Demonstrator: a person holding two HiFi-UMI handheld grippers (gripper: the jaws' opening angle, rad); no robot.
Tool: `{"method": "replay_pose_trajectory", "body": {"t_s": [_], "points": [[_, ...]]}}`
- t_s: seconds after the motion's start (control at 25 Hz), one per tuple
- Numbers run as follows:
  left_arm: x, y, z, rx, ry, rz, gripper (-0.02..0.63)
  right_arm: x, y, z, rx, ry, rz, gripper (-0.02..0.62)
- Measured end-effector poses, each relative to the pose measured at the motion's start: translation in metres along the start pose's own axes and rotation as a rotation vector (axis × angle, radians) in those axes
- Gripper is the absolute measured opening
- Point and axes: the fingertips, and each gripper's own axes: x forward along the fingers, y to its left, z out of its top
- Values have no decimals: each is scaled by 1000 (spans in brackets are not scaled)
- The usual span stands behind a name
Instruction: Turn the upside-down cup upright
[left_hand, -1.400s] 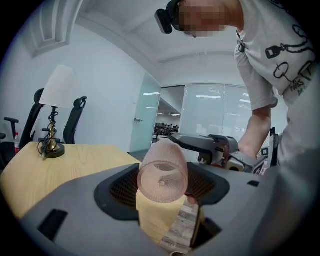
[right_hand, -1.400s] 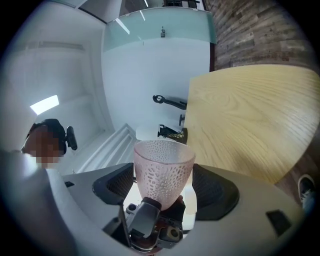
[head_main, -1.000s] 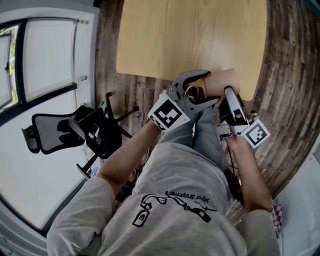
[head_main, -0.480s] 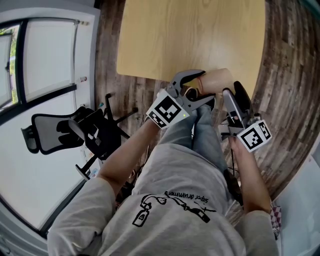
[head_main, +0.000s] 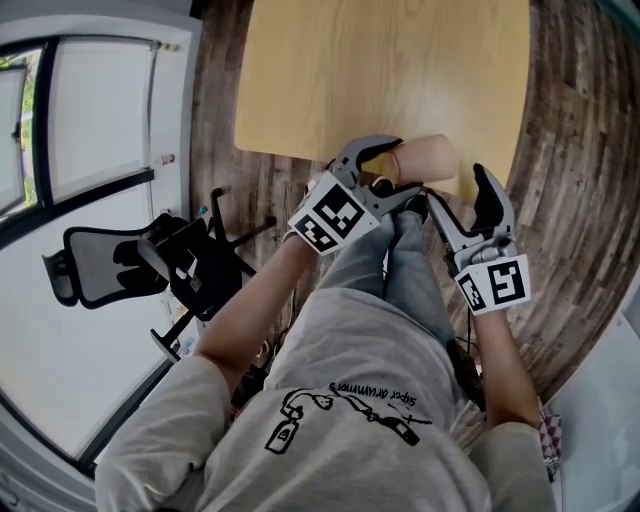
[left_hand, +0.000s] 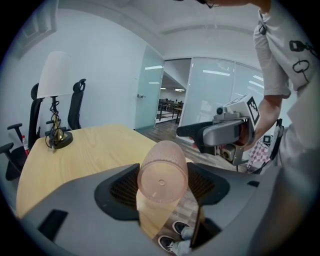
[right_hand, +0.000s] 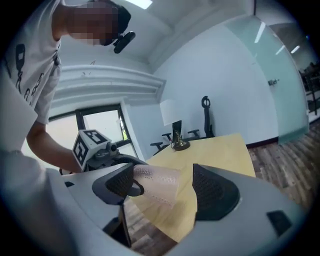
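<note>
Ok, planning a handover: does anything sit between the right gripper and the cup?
Nothing. The head view shows a bare gap between the open right gripper and the cup.

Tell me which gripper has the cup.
The left gripper: its jaws are closed on the pink cup. The right gripper stands open, gripping nothing.

Cannot see the mouth of the cup (left_hand: 162, 175) from the left gripper view: turned away, behind its own base. From the right gripper view, left end masked by a jaw of the right claw (right_hand: 170, 187). Cut off by the head view's top edge: the desk (head_main: 380, 70). Too small to make out in detail: far lamp (right_hand: 176, 135).
</note>
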Motion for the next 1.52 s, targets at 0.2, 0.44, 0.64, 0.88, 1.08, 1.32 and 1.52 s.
{"method": "replay_pose_trajectory", "body": {"t_s": [0.2, 0.44, 0.64, 0.88, 1.08, 1.32, 1.52], "points": [[-1, 3, -4, -7, 90, 1, 298, 4, 11, 6, -197, 16, -28, 348], [-2, 7, -7, 10, 197, 21, 298, 7, 15, -2, -367, 77, -25, 348], [-4, 11, -5, 19, 270, 37, 298, 8, 13, -19, -571, 216, -47, 350], [-10, 5, 0, 62, 376, 33, 298, 13, 17, -21, -646, 223, -74, 350], [-11, -2, 3, 72, 432, 18, 298, 19, 19, -26, -757, 265, -82, 350], [-7, -12, 6, 104, 483, 3, 298, 24, 22, -33, -853, 301, -77, 351], [-6, -16, 7, 132, 514, 2, 298, 25, 24, -37, -888, 326, -82, 351]]}}
